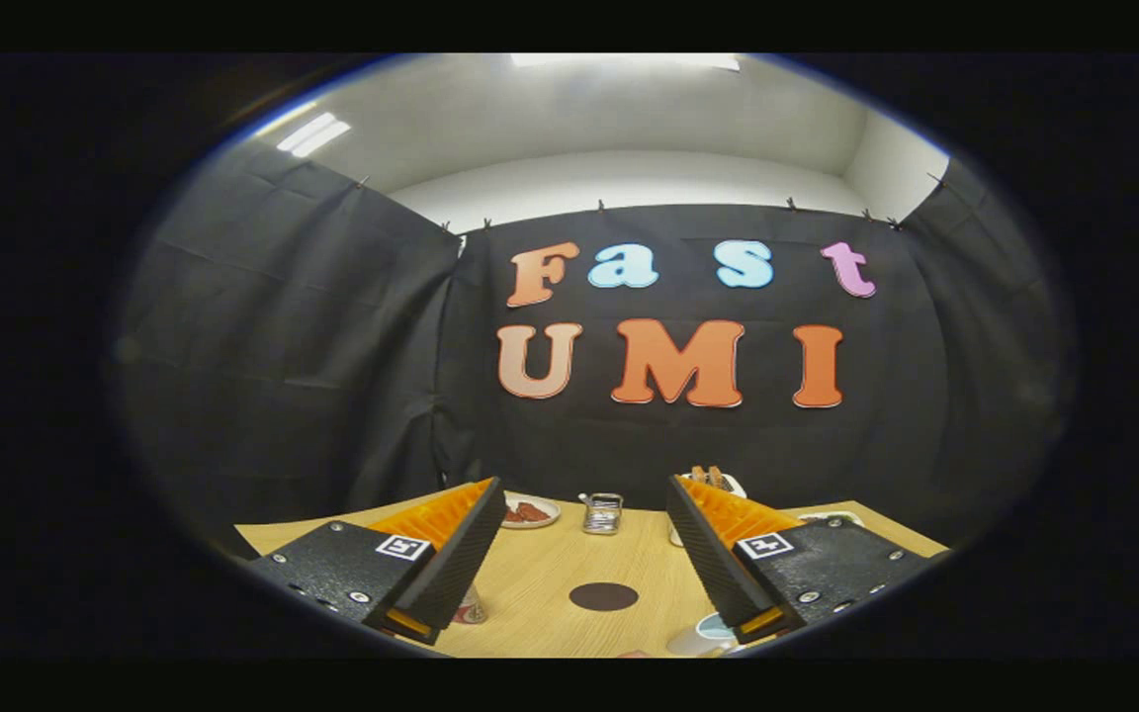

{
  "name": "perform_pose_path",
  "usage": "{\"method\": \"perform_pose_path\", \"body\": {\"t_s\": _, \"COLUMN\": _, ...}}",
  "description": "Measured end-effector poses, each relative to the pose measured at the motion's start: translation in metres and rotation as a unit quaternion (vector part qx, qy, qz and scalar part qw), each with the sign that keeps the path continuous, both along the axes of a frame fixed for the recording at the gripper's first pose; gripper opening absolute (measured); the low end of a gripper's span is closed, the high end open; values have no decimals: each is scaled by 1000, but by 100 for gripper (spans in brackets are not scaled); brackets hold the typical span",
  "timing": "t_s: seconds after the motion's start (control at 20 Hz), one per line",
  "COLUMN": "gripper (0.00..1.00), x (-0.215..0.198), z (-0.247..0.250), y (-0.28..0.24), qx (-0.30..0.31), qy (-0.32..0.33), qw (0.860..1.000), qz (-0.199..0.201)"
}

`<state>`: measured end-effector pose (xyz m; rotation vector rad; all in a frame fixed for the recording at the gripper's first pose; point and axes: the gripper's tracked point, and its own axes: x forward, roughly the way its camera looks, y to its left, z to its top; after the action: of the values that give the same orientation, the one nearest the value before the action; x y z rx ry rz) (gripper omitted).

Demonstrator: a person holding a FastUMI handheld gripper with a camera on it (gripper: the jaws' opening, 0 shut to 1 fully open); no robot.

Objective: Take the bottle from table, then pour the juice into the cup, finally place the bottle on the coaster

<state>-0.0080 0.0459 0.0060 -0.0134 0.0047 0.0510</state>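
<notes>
My gripper is open and held above the wooden table, with nothing between its fingers. A dark round coaster lies on the table between and below the two fingers. Beside the right finger, a white cup with a pale blue inside shows partly. Under the left finger, a small pale object with a red label peeks out; it may be the bottle, but most of it is hidden.
At the table's far edge stand a small plate with something red, a small metal holder and a white container with brown sticks. Another flat item lies at the far right. Black cloth walls close the booth.
</notes>
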Motion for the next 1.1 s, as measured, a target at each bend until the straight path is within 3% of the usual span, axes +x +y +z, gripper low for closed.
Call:
{"method": "perform_pose_path", "body": {"t_s": 0.75, "gripper": 97, "x": -27, "z": -4, "y": 7, "qx": 36, "qy": 30, "qw": 999, "qz": 22}}
{"method": "perform_pose_path", "body": {"t_s": 1.1, "gripper": 97, "x": -51, "z": -2, "y": 16, "qx": 5, "qy": 23, "qw": 999, "qz": 31}}
